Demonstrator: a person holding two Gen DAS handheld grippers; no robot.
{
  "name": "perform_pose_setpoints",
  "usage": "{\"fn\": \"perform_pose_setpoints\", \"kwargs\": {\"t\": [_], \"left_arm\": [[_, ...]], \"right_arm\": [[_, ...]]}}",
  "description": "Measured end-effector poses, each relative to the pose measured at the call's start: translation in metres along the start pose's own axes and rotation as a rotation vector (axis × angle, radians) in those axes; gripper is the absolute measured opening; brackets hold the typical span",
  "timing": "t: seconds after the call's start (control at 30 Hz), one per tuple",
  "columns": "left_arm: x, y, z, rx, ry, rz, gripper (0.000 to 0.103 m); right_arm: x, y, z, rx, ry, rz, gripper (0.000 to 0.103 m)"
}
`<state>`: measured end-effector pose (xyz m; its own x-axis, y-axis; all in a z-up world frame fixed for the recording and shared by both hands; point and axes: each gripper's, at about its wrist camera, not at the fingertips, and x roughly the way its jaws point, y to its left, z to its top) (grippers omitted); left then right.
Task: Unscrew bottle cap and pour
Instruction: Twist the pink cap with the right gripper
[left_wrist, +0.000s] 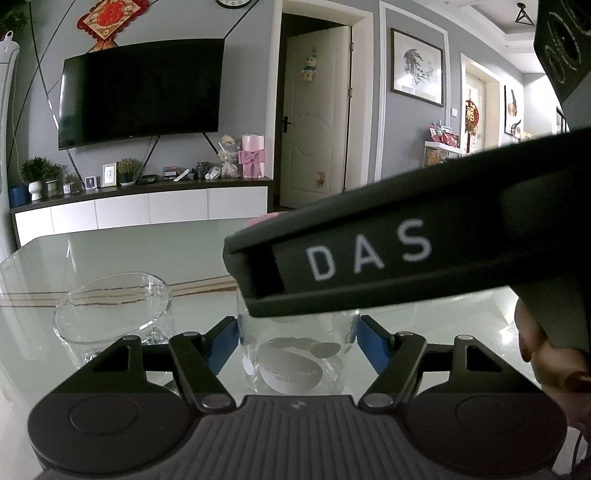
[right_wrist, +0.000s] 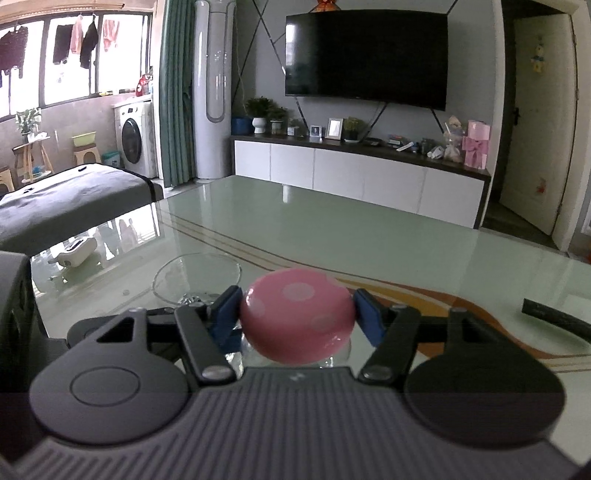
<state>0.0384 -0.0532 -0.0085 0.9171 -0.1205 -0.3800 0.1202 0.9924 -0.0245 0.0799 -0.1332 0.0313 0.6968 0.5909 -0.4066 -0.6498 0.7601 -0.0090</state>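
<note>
A clear glass bottle (left_wrist: 295, 354) with a grey oval label stands upright on the glass table, and my left gripper (left_wrist: 295, 341) is shut on its body, blue pads pressed to both sides. Its top is hidden in the left wrist view by the black body of my right gripper, marked DAS. In the right wrist view my right gripper (right_wrist: 297, 317) is shut on the pink, white-dotted cap (right_wrist: 297, 314), which sits on the bottle. An empty clear glass cup (left_wrist: 110, 310) stands left of the bottle and shows behind the cap as the cup (right_wrist: 195, 278).
The pale green glass table (right_wrist: 332, 229) stretches ahead to a white TV cabinet (right_wrist: 362, 173). A black object (right_wrist: 554, 317) lies on the table at the right. A white device (right_wrist: 75, 253) lies at the far left edge. A hand (left_wrist: 543, 350) holds the right gripper.
</note>
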Motion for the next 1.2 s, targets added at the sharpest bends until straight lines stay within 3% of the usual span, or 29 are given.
{"fn": "perform_pose_setpoints", "kwargs": {"t": [0.77,1.2], "left_arm": [[0.000,0.004,0.000,-0.005,0.001,-0.003,0.073],[0.000,0.008,0.001,-0.012,0.002,-0.008,0.073]], "right_arm": [[-0.004,-0.014,0.006,0.009,-0.007,0.103,0.066],[-0.002,-0.035,0.007,-0.022,-0.018,0.243,0.066]]}}
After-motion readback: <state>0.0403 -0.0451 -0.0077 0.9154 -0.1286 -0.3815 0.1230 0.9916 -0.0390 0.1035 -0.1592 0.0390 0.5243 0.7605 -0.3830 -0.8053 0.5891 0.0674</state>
